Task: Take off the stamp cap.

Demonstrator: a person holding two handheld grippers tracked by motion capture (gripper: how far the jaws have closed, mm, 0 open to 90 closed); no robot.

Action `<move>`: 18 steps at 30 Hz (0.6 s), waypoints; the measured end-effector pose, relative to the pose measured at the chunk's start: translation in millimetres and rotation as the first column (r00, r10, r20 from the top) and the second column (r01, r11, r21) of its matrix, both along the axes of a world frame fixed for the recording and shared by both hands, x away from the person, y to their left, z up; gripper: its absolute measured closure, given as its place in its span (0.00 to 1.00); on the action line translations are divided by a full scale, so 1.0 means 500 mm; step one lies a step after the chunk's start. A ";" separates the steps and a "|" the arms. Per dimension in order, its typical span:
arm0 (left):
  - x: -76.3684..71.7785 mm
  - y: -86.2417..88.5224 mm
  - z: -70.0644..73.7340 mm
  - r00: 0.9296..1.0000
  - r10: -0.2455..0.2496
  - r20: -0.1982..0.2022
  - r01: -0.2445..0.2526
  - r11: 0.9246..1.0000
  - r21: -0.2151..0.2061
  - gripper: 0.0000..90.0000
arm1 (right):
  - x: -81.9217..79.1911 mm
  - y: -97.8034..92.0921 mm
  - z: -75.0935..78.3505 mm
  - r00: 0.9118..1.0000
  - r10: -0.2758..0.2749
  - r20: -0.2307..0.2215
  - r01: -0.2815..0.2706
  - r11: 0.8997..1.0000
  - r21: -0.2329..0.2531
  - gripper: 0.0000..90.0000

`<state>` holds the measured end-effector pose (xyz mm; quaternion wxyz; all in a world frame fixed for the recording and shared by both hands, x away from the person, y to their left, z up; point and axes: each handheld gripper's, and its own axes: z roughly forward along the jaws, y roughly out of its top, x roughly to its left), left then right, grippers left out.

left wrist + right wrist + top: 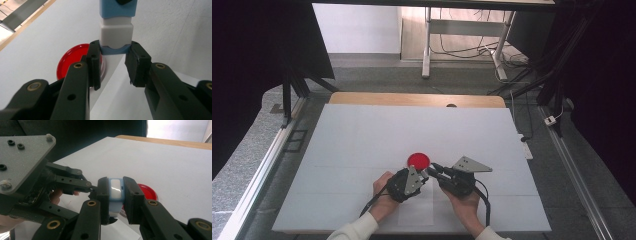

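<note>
A small blue-and-white block [116,31] is held between both grippers just above the white table cover. My left gripper [115,50] is shut on its blue lower end. My right gripper [115,187] is shut on its other blue part, whose white face [115,188] shows between the jaws. In the high view the left gripper [409,181] and the right gripper [439,175] meet tip to tip at the table's front middle. A round red dish [418,160] lies flat on the cover right behind them, partly hidden by the jaws in both gripper views [72,58] [147,191].
The white sheet [362,145] covers nearly the whole table, with a wooden strip [412,99] showing at its far edge. Metal rails [267,165] run along both sides. Desk legs and cables [472,50] stand on the floor beyond.
</note>
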<state>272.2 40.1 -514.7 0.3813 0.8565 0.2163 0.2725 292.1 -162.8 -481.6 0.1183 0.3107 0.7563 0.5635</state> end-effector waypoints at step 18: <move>0.012 0.018 -0.003 0.999 0.017 -0.052 -0.020 0.999 -0.051 0.74 | 0.003 -0.032 0.023 0.998 -0.054 0.039 0.053 0.998 0.045 0.84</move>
